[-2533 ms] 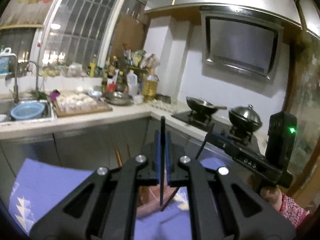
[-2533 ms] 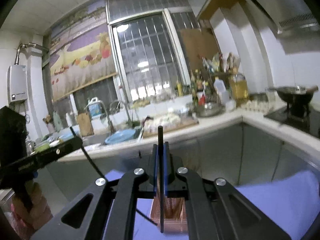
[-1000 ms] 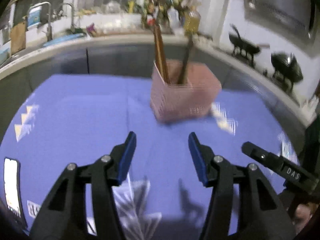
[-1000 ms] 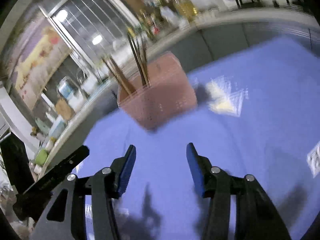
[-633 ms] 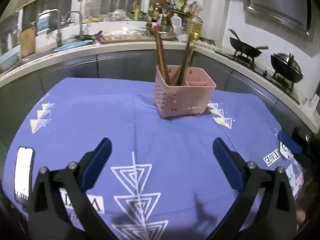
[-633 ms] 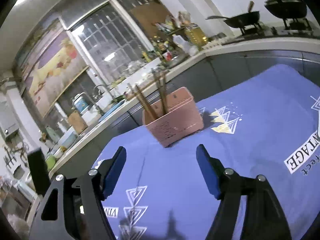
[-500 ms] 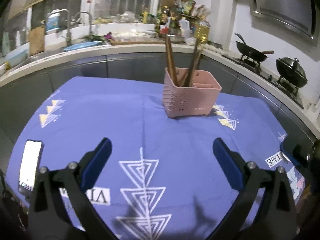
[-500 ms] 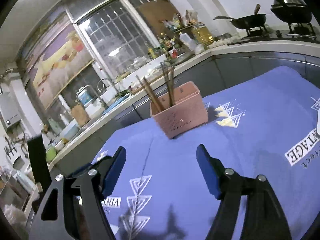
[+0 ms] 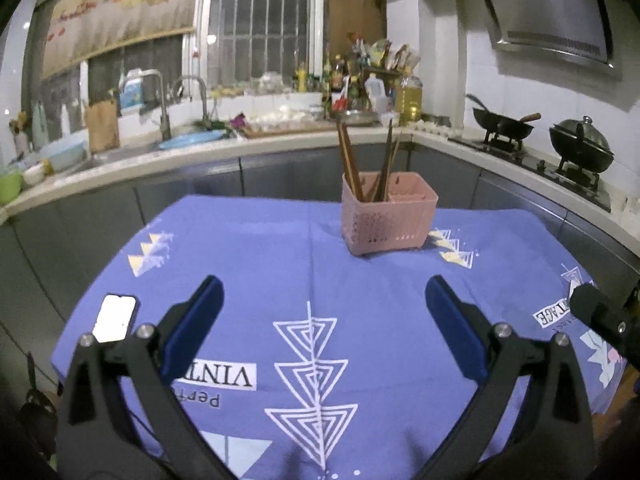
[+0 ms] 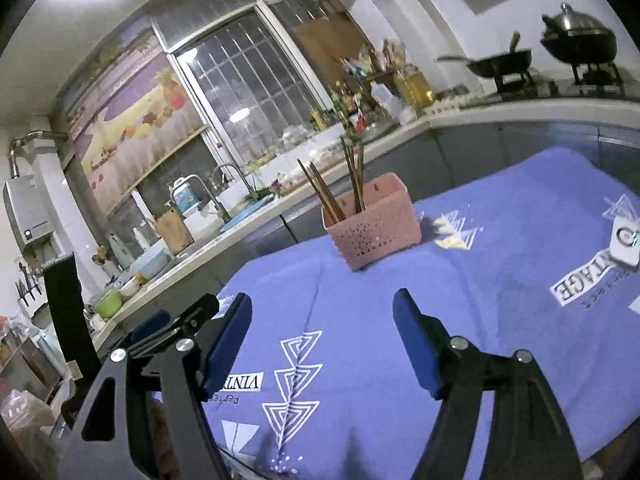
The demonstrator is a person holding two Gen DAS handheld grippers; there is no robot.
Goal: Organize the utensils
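A pink perforated utensil basket (image 9: 388, 216) stands at the far middle of a blue tablecloth (image 9: 256, 264). Several brown chopsticks (image 9: 349, 160) stand upright in its left part. The basket also shows in the right wrist view (image 10: 374, 226) with the chopsticks (image 10: 320, 192). My left gripper (image 9: 322, 316) is wide open and empty, held over the near part of the cloth, well short of the basket. My right gripper (image 10: 322, 332) is wide open and empty, also near the front edge. The left gripper shows at the lower left of the right wrist view (image 10: 176, 324).
A phone (image 9: 114, 318) lies at the cloth's left edge. A small white device (image 10: 626, 246) lies at the right edge. Behind the table runs a counter with a sink (image 9: 188, 144), bottles (image 9: 408, 98), a wok (image 9: 502, 126) and a lidded pot (image 9: 580, 150).
Both grippers were shut on chopsticks above the basket, then opened and pulled back toward the table's near edge. The chopsticks now stand in the basket.
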